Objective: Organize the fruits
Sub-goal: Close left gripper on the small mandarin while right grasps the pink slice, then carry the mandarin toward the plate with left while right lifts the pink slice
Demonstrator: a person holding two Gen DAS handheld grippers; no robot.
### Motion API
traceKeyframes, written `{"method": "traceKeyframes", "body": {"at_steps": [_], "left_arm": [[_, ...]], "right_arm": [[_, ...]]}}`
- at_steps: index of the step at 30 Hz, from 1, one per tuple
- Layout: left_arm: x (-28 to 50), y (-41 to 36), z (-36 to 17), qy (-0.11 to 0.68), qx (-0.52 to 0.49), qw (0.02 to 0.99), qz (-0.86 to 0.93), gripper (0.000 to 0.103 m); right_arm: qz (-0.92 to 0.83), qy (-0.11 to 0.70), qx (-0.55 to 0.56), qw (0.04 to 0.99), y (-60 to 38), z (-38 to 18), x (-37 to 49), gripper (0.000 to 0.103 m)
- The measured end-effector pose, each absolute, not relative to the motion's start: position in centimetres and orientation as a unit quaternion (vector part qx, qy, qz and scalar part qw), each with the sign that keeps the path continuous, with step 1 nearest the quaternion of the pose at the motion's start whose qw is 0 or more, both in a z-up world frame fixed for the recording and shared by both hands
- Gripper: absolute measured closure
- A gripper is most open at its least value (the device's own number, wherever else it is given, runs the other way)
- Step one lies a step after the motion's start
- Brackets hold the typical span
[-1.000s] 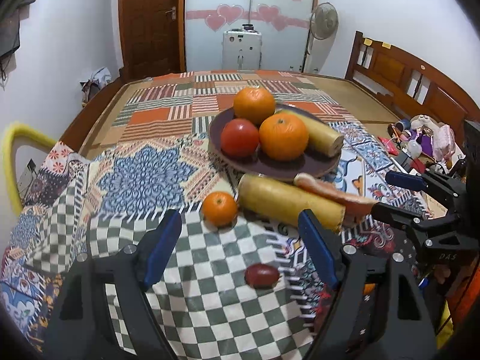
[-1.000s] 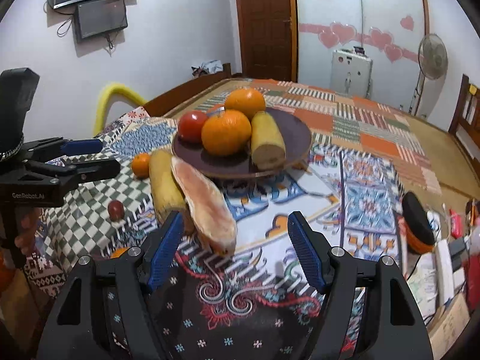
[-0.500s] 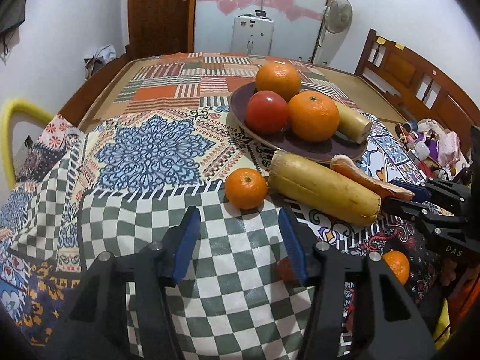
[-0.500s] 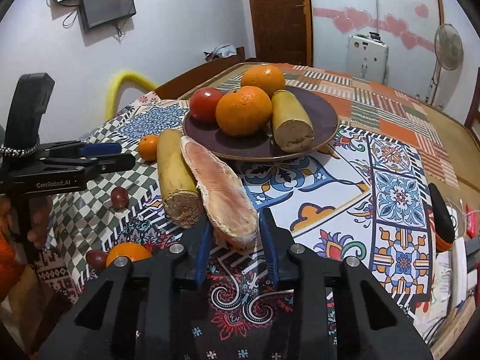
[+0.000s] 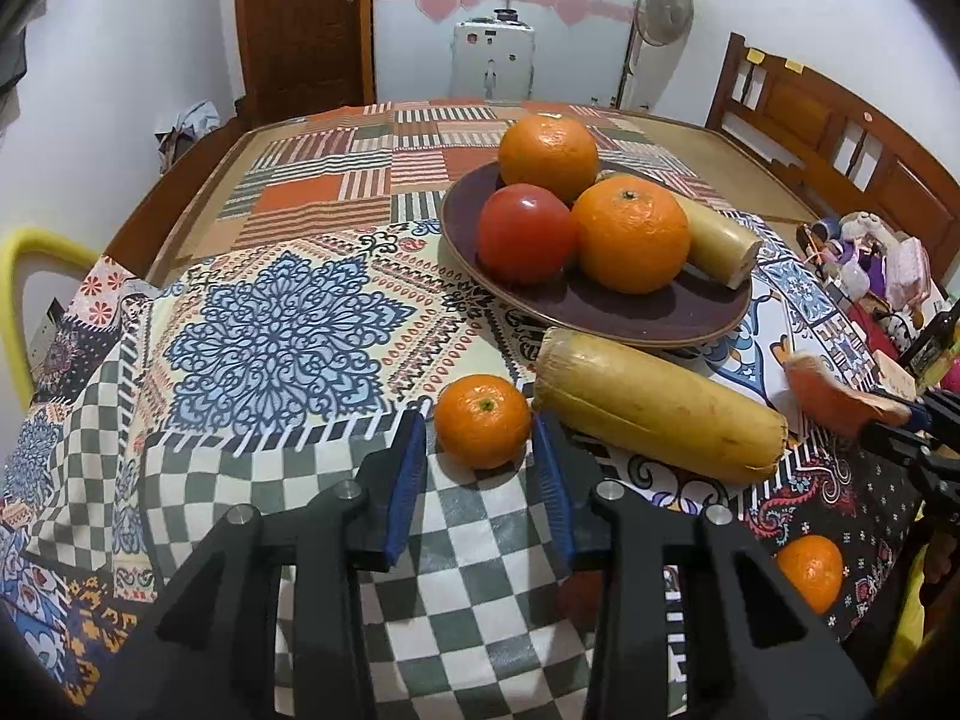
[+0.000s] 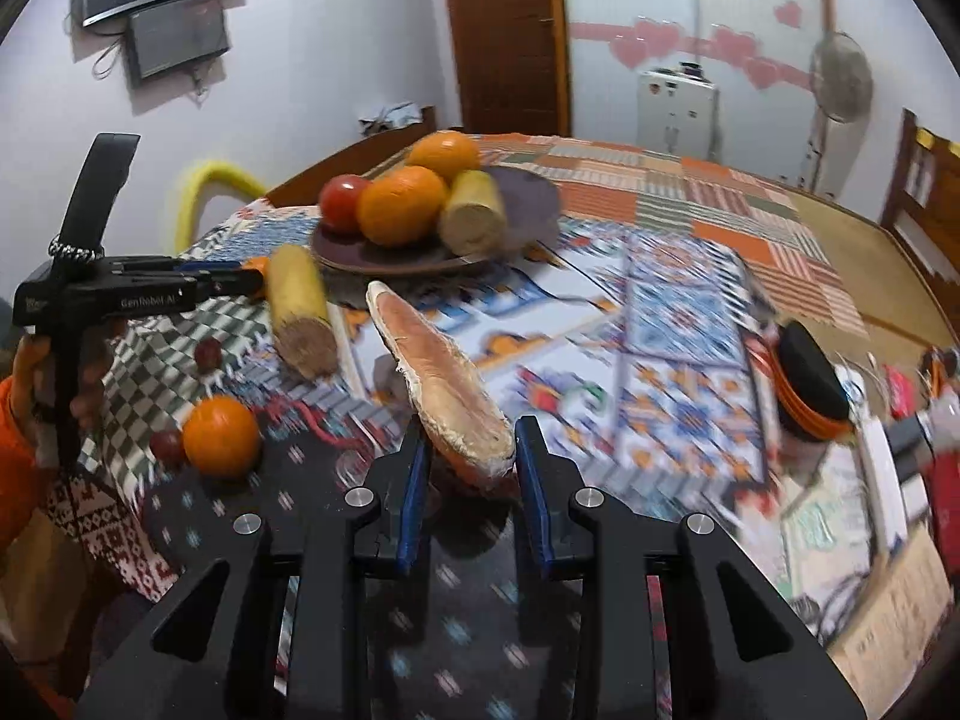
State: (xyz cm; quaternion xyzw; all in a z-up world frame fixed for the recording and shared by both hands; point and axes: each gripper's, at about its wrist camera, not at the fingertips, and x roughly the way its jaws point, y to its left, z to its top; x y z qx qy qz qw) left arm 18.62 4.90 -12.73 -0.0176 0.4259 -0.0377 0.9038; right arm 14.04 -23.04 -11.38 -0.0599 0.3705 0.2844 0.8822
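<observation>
A dark plate (image 5: 678,315) holds two oranges (image 5: 630,234), a red tomato (image 5: 525,234) and a yellow banana piece (image 5: 717,243). My left gripper (image 5: 480,438) is closed around a small tangerine (image 5: 483,420) on the checkered cloth, pads touching its sides. A long yellow banana (image 5: 654,411) lies beside it. My right gripper (image 6: 468,450) is shut on an orange-pink papaya slice (image 6: 444,378) and holds it above the cloth; the slice also shows in the left wrist view (image 5: 840,396).
Another tangerine (image 6: 219,435) and small dark red fruits (image 6: 207,354) lie at the near cloth edge. A black-and-orange lidded container (image 6: 807,384) stands at the right. A wooden headboard (image 5: 840,144) and a fan (image 5: 663,3) are behind.
My left gripper moved forward and closed around the small tangerine. My right gripper lifted the papaya slice off the cloth; its view is blurred by motion.
</observation>
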Motion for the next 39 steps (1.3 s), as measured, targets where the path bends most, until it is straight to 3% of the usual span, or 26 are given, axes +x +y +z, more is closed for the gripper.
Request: {"method": "traceKeyframes", "body": {"at_steps": [6,21,39], "left_arm": [[19.3,5.0,-13.2,0.434,-0.022,0.900,-0.034,0.069],[15.2,5.4,-11.7,0.413,-0.010,0.910,-0.050,0.069],[14.1,4.2,-10.1,0.384,-0.011,0.921,-0.066,0.069]], "right_arm": [[0.287,0.377,-0.053,0.879,-23.4,-11.4,13.5,0.077],[0.286,0.389,-0.129,0.866,-19.5,-11.8,15.6,0.064],[0.297,0.376,-0.075,0.874,-19.5,-10.1,16.6,0.067]]}}
